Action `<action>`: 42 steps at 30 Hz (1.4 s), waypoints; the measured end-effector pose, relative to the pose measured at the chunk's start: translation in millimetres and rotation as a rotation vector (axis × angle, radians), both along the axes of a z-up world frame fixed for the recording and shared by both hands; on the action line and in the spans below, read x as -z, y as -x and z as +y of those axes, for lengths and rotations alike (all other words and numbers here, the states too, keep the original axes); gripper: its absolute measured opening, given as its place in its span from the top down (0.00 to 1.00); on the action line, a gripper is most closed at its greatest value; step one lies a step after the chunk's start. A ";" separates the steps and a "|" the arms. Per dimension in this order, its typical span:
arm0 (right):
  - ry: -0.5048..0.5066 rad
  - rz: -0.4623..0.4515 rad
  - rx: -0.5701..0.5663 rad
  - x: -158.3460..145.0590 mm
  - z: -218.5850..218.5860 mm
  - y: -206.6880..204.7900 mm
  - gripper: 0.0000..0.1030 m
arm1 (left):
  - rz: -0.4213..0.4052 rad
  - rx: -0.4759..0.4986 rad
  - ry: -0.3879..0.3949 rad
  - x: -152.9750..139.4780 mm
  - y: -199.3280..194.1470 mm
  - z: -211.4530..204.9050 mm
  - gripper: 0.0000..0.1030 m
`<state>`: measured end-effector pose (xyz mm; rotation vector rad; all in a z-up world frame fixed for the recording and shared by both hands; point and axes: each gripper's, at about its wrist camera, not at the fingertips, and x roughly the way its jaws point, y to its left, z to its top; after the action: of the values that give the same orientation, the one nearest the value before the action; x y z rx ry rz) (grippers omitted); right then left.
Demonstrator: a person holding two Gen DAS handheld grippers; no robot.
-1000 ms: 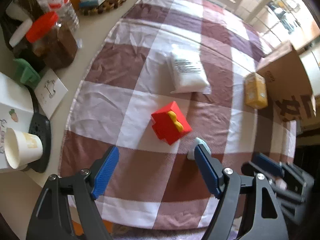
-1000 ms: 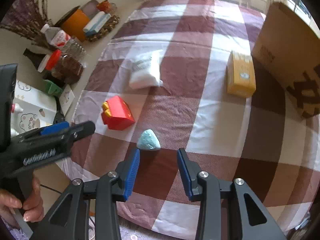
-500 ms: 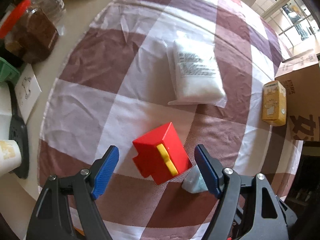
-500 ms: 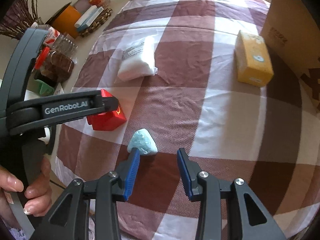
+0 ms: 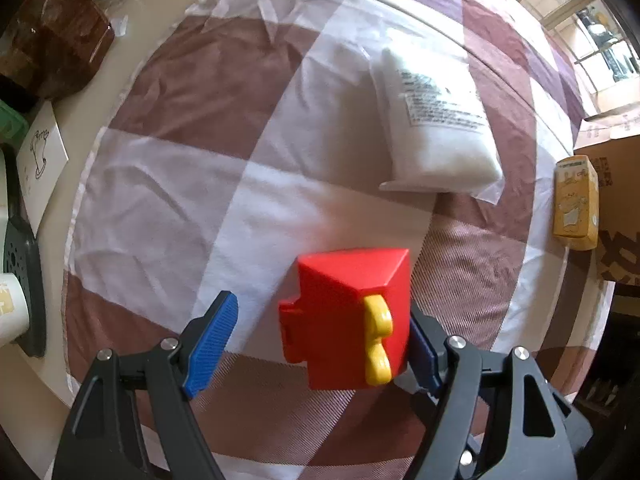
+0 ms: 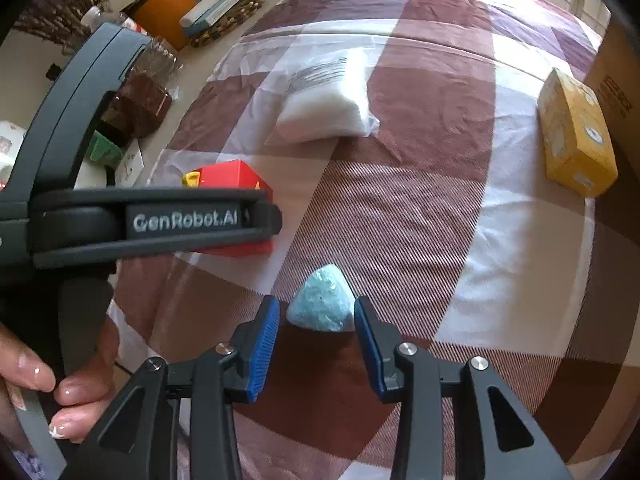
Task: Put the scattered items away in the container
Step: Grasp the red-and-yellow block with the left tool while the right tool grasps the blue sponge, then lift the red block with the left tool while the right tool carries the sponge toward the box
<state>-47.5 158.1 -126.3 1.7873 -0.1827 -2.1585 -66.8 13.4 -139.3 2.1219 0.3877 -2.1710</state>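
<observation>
Red toy (image 5: 352,324) sits between the open left claw (image 5: 320,336), hiding its right pad. Blue wedge (image 6: 322,300) lies just beyond the open right claw (image 6: 316,344).

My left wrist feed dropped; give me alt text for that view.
Open left tongs straddle a red toy block with a yellow tab, on a checked cloth. Beyond lie a white packet and a yellow carton beside a cardboard box.

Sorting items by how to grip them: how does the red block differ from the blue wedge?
The red block is bigger, boxy and hard-edged, with a yellow piece on it; the blue wedge is small, rounded and speckled. The block sits between the wide-open left tongs; the wedge sits between the narrower right tongs. Both rest on the checked cloth, ungripped.
</observation>
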 end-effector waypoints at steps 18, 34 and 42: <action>-0.039 0.069 -0.020 8.6 -3.4 -3.8 0.61 | 0.026 0.045 0.028 -3.4 -8.7 -4.9 0.48; -0.022 0.078 0.076 -18.9 18.8 -4.2 0.62 | 0.044 0.094 0.029 -16.0 -18.4 2.5 0.56; 0.007 0.092 0.132 -37.8 29.0 -3.7 0.62 | 0.085 0.138 0.045 -38.1 -17.7 6.1 0.56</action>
<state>-43.8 187.1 -88.5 1.7124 -0.2924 -2.3222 -49.1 19.5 -101.3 2.0969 0.2015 -2.3260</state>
